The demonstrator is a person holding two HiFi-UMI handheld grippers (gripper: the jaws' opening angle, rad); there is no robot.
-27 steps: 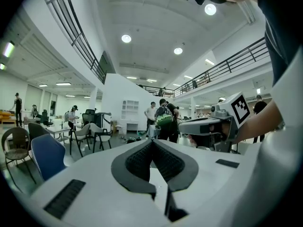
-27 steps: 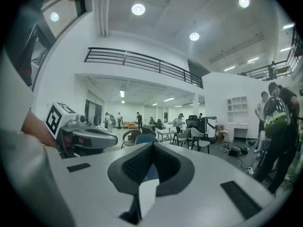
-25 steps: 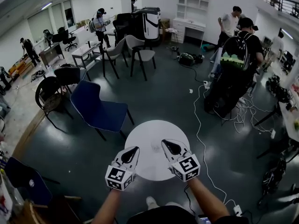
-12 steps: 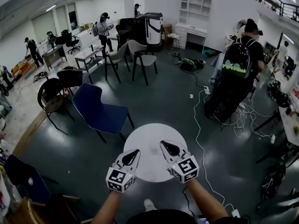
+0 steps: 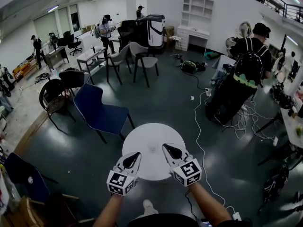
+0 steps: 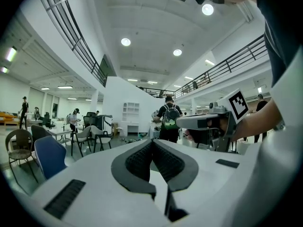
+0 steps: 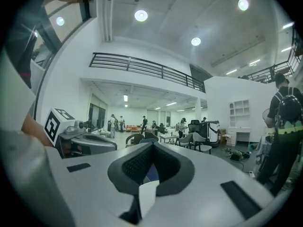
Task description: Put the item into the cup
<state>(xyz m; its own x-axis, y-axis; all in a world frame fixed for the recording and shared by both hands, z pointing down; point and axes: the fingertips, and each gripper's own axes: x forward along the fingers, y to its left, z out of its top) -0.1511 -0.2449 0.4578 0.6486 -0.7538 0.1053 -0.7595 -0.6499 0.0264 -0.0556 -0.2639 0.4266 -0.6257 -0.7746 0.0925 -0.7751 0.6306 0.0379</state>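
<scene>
A wide hall with a dark floor (image 5: 165,103) fills the head view, with a blue chair (image 5: 97,110) at the left and a person wearing a backpack (image 5: 246,70) at the right, standing amid cables. Near the bottom, the left gripper (image 5: 135,154) and right gripper (image 5: 169,148) hang side by side over the near edge of a round white table (image 5: 142,136). A faint pale shape (image 5: 151,147) near the table's middle, just ahead of the tips, may be the cup. It is too small to name, and no item can be made out. The left gripper view looks level across the room, and the tabletop lies below its frame. The dark pads meet at the tips with nothing between them. The right gripper view likewise shows the pads closed together and empty.
</scene>
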